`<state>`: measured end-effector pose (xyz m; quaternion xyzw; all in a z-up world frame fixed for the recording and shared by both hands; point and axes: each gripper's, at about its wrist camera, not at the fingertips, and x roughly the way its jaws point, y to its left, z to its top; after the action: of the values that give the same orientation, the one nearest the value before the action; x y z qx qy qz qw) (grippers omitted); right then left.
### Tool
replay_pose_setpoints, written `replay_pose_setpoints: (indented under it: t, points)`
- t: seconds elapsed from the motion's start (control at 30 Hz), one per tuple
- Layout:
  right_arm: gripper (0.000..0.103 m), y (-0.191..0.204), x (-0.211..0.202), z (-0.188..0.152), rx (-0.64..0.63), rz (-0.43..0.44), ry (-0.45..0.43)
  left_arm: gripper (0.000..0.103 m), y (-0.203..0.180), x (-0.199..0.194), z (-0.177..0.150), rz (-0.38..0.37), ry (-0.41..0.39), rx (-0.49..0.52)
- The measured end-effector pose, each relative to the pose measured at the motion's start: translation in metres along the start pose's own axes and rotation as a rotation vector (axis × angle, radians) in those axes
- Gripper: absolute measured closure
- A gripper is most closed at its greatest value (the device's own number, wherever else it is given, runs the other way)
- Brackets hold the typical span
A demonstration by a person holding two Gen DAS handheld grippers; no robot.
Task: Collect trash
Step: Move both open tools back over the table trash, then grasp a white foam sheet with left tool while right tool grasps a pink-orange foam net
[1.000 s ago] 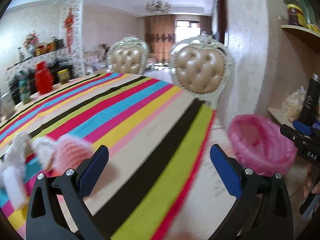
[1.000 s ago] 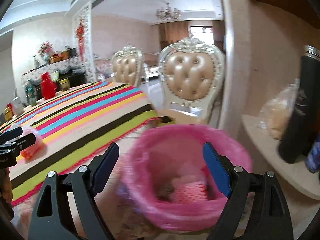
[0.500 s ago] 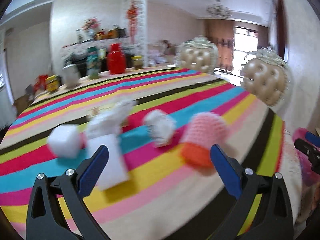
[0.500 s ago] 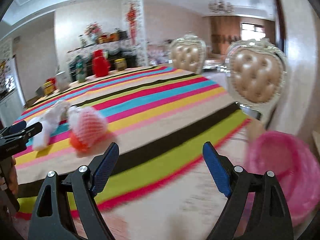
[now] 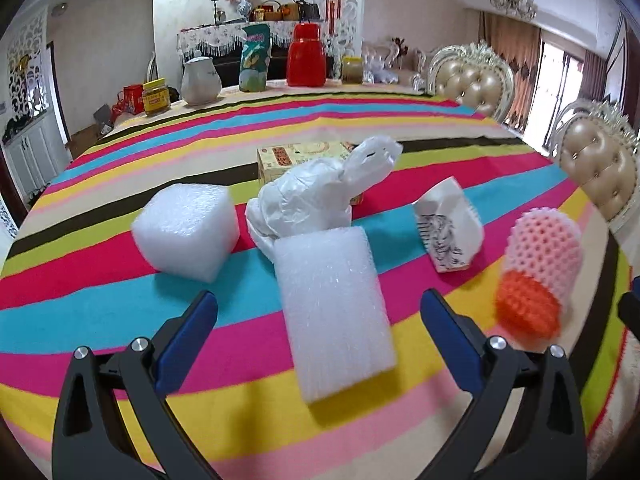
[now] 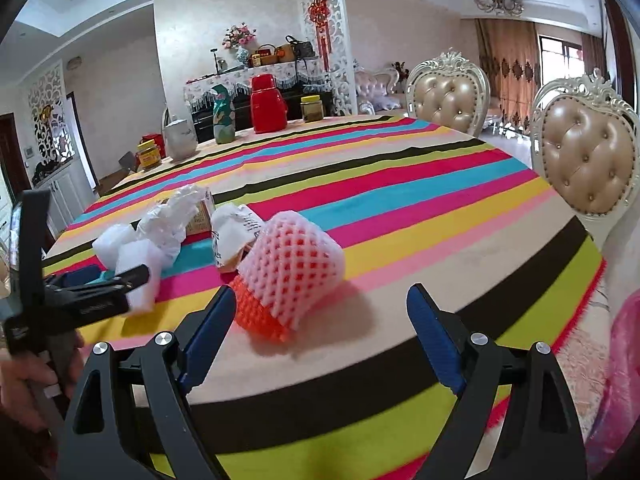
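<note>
Trash lies on the striped tablecloth point(image 5: 120, 312). In the left wrist view a flat white foam sheet point(image 5: 334, 308) sits just ahead of my open left gripper point(image 5: 318, 320), partly between its fingers but untouched. Behind it are a white foam cube point(image 5: 186, 230), a crumpled white plastic bag point(image 5: 320, 192), a small printed paper bag point(image 5: 448, 232) and a pink-and-orange foam fruit net point(image 5: 538, 268). My right gripper point(image 6: 320, 320) is open and empty, with the fruit net point(image 6: 292, 272) just beyond its fingertips. The left gripper point(image 6: 92, 292) also shows at the left there.
A yellow carton point(image 5: 304, 156) lies behind the plastic bag. A red flask point(image 5: 306, 56), jars and a white jug point(image 5: 200, 80) stand along the table's far edge. Two padded chairs point(image 6: 588, 152) stand at the right. The pink bin bag point(image 6: 624, 380) is at the right edge.
Both grippers have swung left from the pink-lined bin to over the table. The trash pile now lies right in front of them, and both stayed open.
</note>
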<state>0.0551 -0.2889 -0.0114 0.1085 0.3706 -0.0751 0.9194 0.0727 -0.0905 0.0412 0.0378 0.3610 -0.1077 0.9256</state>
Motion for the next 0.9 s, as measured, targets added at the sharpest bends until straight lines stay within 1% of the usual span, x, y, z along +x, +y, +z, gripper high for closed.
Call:
replay_pose_setpoints:
  t: [0.13, 0.17, 0.23, 0.27, 0.3, 0.33, 0.37, 0.47, 0.5, 0.53, 0.6, 0.67, 0.73, 0.83, 0.9]
  points:
    - [0.02, 0.003, 0.01, 0.004, -0.001, 0.0, 0.016, 0.006, 0.001, 0.007, 0.004, 0.0, 0.008, -0.013]
    - [0.021, 0.003, 0.013, 0.005, -0.001, -0.002, 0.021, 0.006, 0.001, 0.009, 0.005, -0.01, 0.016, -0.018]
    - [0.02, 0.005, 0.022, 0.007, 0.003, -0.008, 0.034, 0.013, 0.005, 0.014, 0.005, -0.03, 0.035, -0.037]
    - [0.021, 0.005, 0.025, 0.007, 0.006, -0.007, 0.041, 0.022, 0.008, 0.015, 0.005, -0.045, 0.044, -0.05]
    - [0.021, 0.006, 0.029, 0.008, 0.011, -0.005, 0.05, 0.036, 0.01, 0.018, 0.006, -0.063, 0.053, -0.061]
    - [0.02, 0.008, 0.034, 0.009, 0.015, -0.005, 0.057, 0.044, 0.013, 0.02, 0.006, -0.091, 0.064, -0.075]
    - [0.02, 0.01, 0.038, 0.01, 0.017, -0.004, 0.063, 0.046, 0.015, 0.021, 0.006, -0.121, 0.068, -0.087]
    - [0.018, 0.018, 0.048, 0.012, 0.016, 0.001, 0.079, 0.048, 0.022, 0.016, 0.006, -0.161, 0.03, -0.118]
    - [0.018, 0.02, 0.051, 0.012, 0.015, 0.0, 0.082, 0.048, 0.023, 0.014, 0.007, -0.165, 0.014, -0.116]
    - [0.018, 0.021, 0.051, 0.011, 0.017, 0.0, 0.082, 0.048, 0.023, 0.008, 0.008, -0.164, -0.018, -0.11]
    - [0.016, 0.021, 0.054, 0.012, 0.039, 0.001, 0.086, 0.048, 0.021, 0.0, 0.009, -0.146, -0.069, -0.095]
    - [0.016, 0.019, 0.057, 0.012, 0.064, 0.009, 0.098, 0.048, 0.019, -0.012, 0.011, -0.113, -0.135, -0.076]
    - [0.016, 0.019, 0.06, 0.012, 0.079, 0.004, 0.109, 0.048, 0.019, -0.019, 0.011, -0.104, -0.178, -0.078]
    - [0.016, 0.017, 0.066, 0.012, 0.098, -0.004, 0.117, 0.048, 0.017, -0.026, 0.011, -0.095, -0.21, -0.074]
    - [0.016, 0.017, 0.069, 0.012, 0.106, -0.007, 0.127, 0.048, 0.015, -0.027, 0.012, -0.1, -0.212, -0.067]
